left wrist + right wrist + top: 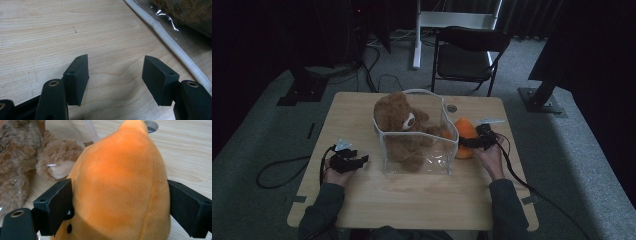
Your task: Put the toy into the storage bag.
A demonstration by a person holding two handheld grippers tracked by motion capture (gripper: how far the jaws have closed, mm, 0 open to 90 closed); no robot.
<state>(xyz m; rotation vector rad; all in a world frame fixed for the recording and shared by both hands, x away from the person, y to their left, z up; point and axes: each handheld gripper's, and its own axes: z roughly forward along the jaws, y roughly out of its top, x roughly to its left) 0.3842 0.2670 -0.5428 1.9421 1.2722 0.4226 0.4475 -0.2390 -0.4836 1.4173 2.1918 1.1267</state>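
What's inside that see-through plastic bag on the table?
A brown plush teddy bear fills the clear plastic bag, head above the rim. Its body hides whatever might lie beneath it. The orange plush toy sits outside, beside the bag.

Two black handheld grippers are seen, w/ dark green-grey long sleeves worn on both forearms. On the left gripper [360, 161] a grey three-cornered plate [344, 145] is mounted on top; a black cable [282, 172] is trailed from it in a loop off the table's edge. A similar pale plate [490, 121] is carried by the right gripper [464, 142], w/ its black cable [532, 189] run back past the sleeve. In the left gripper view, matte black wedge-shaped pads [77, 75] are seen, each w/ small screw holes, fixed to rounded black arms w/ brass-coloured rivets [53, 83]. Same blocky pads [56, 203] and a brass rivet [17, 214] are seen in the right gripper view.
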